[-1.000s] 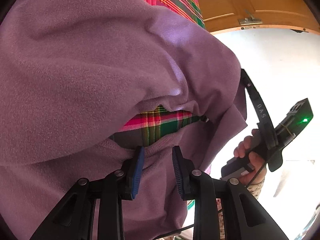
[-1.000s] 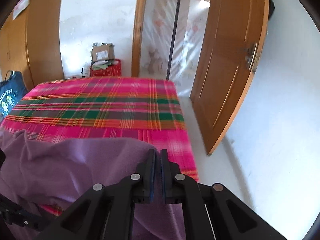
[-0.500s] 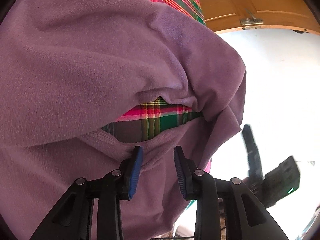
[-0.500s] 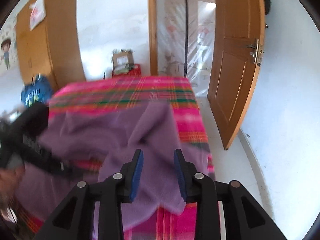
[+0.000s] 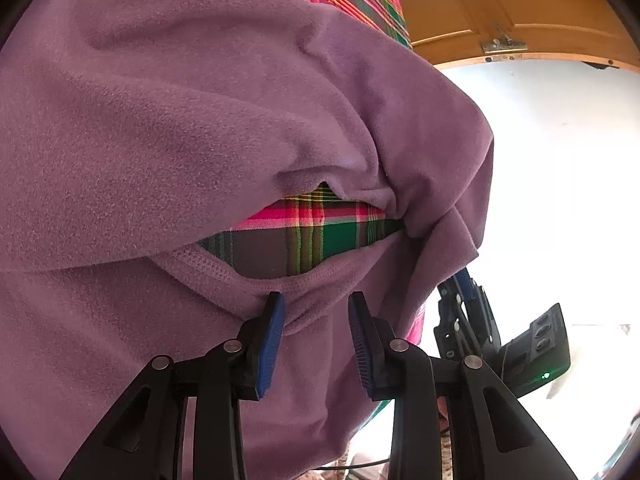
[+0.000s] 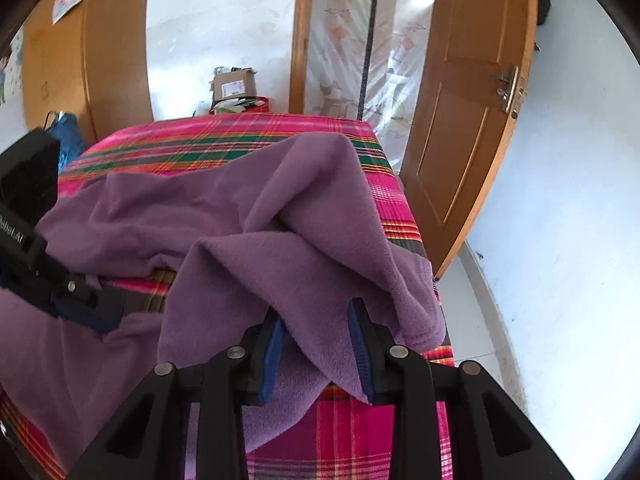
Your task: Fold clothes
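Both sets of jaws stand apart: left gripper [image 5: 316, 336] at the hem, right gripper [image 6: 316, 344] closing over a loose flap of purple fleece garment [image 6: 248, 216], rumpled on plaid bed [image 6: 352, 432]; folding barely begun

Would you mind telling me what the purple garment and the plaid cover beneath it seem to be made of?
The purple garment looks like fleece, likely synthetic: a matte, fuzzy nap, soft rounded folds and an overlock-stitched hem. The plaid cover looks like a thin, flat-woven cloth, perhaps cotton: crisp pink, green and yellow stripes with no pile and little sheen. Neither fibre can be confirmed by sight.
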Demonstrator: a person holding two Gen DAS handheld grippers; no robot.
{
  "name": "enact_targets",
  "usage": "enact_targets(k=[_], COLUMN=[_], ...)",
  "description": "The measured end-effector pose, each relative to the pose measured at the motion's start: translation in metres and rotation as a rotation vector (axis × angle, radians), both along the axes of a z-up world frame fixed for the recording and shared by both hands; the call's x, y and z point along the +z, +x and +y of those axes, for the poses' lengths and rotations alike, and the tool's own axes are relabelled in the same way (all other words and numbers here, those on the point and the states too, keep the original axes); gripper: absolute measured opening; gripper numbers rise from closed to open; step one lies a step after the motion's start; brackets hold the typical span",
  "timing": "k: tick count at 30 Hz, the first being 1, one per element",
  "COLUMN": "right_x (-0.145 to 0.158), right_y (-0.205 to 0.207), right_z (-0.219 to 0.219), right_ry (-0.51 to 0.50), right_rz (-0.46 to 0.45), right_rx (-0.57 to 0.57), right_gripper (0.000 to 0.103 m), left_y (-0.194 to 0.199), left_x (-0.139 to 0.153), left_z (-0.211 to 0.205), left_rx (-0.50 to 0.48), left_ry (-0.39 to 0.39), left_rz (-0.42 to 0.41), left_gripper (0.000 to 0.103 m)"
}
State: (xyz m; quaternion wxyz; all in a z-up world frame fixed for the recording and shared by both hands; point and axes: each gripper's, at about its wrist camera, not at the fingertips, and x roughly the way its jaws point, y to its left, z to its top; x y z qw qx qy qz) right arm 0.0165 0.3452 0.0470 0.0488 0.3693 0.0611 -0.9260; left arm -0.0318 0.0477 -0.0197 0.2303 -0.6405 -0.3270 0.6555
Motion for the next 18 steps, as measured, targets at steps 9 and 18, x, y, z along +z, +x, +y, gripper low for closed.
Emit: enact_targets(k=[9,18], right_x=[0.019,0.034], right_y=[0.027,0.046], right_z=[0.019,0.055], right_ry=[0.069,0.088], right_rz=[0.084,0.124], right_rx=[-0.105,-0.235], right_gripper=[0.003,0.003], left_y=[0.013,0.016], left_x=[0.004,0.008], left_z=[-0.014,-0.016], left_rx=[0.006,0.009], left_ry=[-0.016,-0.012], left_rz=[0.007,0.003], left_gripper=[0.034,0.034])
